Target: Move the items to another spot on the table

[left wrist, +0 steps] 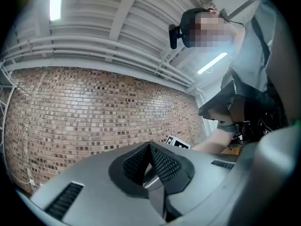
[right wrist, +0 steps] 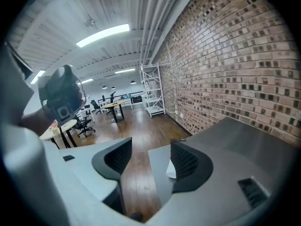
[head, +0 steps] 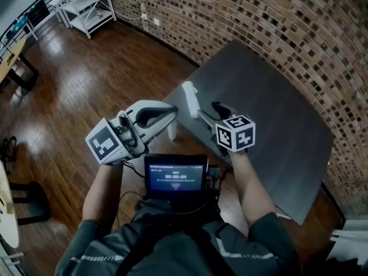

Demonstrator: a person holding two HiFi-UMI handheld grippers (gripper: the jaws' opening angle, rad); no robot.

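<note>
One small white thing (right wrist: pixel 171 169) shows at the corner of the bench (right wrist: pixel 244 140), half hidden behind a dark pad of the right hand-held gripper (right wrist: pixel 151 150). Too little of it shows to tell what it is. That hand-held gripper hangs over the bench's corner with its jaws wide apart. Nothing is between them, and only wood floor (right wrist: pixel 136 126) shows in the gap. Whether the pad touches the white thing cannot be told.

The left hand-held gripper (left wrist: pixel 150 154) is held off the bench's edge, above the floor, tilted up toward the brick wall (left wrist: pixel 94 107). Its jaws are pressed together with nothing in them. In the head view the two hand-held grippers are near each other but apart.

A lit screen (head: pixel 175 176) sits at the person's chest. A white shelf rack (right wrist: pixel 153 91) stands far across the room by the wall.
</note>
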